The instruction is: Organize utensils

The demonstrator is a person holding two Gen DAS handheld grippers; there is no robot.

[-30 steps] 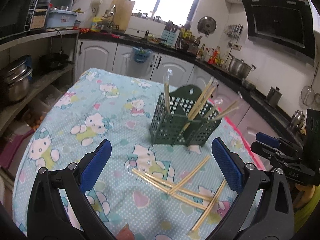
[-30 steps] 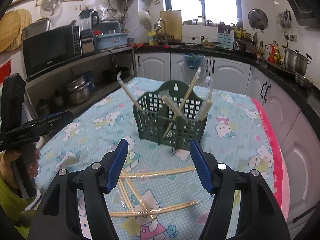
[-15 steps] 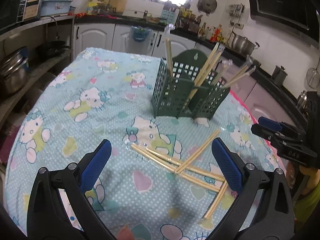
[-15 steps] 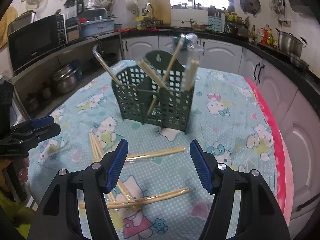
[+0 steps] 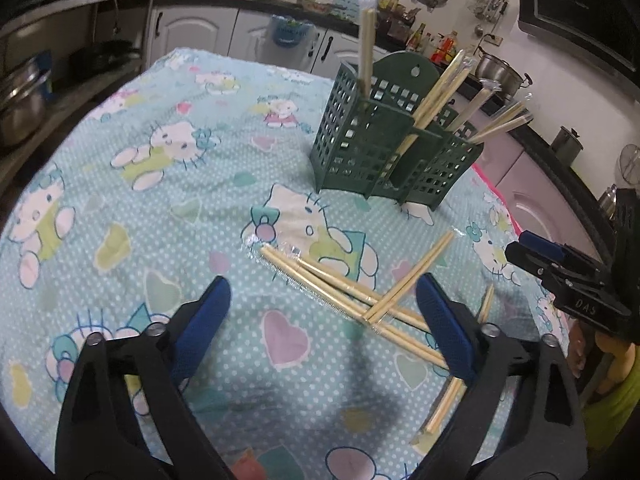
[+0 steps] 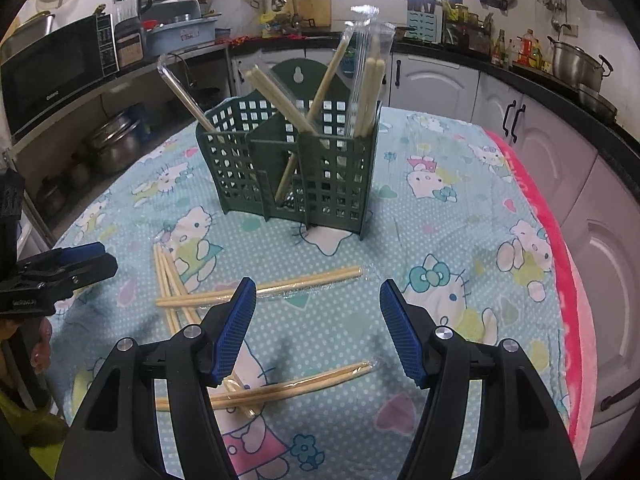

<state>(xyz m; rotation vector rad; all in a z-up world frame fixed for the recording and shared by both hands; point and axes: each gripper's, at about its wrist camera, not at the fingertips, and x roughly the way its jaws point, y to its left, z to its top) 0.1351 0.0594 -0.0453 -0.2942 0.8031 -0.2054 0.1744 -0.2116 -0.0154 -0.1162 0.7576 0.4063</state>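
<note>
Task partly complete: several wrapped chopsticks stand in the green holder (image 6: pixel 296 168) at the far centre of the table (image 6: pixel 460 208). Loose chopsticks (image 5: pixel 360 292) remain crossed on the near cloth. Left gripper (image 5: pixel 324 312) and right gripper (image 6: pixel 318 316) fingers are spread, empty.

Not much lettering can be made out here. The right claw (image 5: pixel 536 254), seen at the edge of the left wrist view, carries pale raised letters on its black body that look like "DAS". In the right wrist view the microwave (image 6: pixel 52 76) on the shelf has a small light brand word low on its door, too small to read. The left claw (image 6: pixel 80 264) also bears a short embossed word, blurred beyond reading. A label on the blue tub (image 6: pixel 180 34) is illegible.
</note>
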